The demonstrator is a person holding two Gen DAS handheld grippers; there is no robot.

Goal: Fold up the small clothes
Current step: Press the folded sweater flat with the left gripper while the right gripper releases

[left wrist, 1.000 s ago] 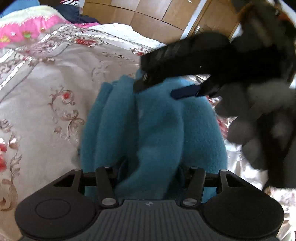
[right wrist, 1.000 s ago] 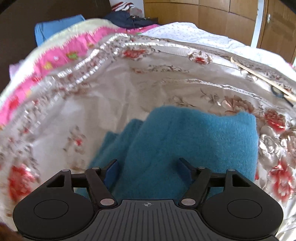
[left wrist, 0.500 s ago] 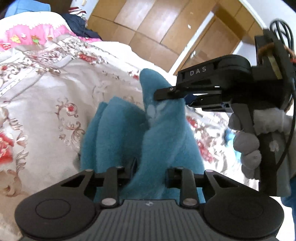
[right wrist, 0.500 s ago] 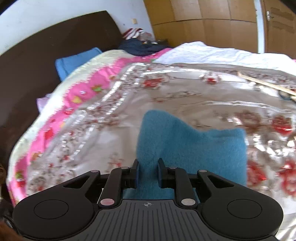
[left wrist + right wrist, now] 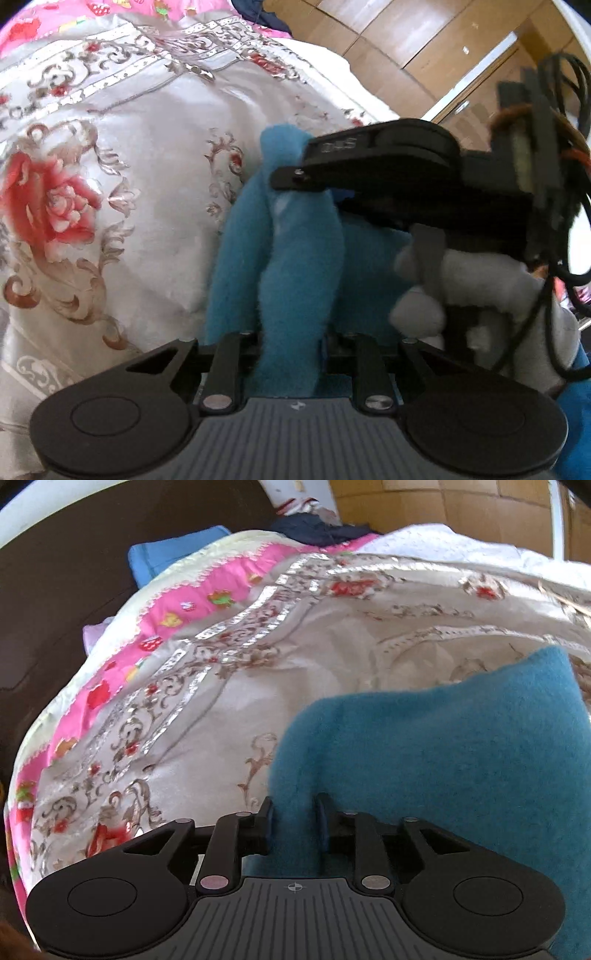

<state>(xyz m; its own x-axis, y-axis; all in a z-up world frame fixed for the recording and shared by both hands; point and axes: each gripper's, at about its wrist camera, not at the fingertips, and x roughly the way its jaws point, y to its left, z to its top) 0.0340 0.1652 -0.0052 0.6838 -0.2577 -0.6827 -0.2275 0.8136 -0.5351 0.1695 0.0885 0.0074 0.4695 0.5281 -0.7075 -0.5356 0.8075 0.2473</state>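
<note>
A teal fleece garment hangs bunched above the floral bedspread. My left gripper is shut on its lower fold, the cloth rising between the fingers. My right gripper, seen from the side in the left wrist view, is shut on the garment's upper edge. In the right wrist view the right gripper pinches the near left edge of the teal garment, which spreads to the right and hides the bed beneath it.
The bedspread covers the bed, with a pink-trimmed quilt and a blue pillow toward the dark headboard. Dark clothes lie at the far end. Wooden wardrobe doors stand behind. A gloved hand holds the right gripper.
Both grippers went from open around the teal garment to shut on it. They have lifted it off the bedspread and drawn it nearer, and the right gripper now sits closer to the left.
</note>
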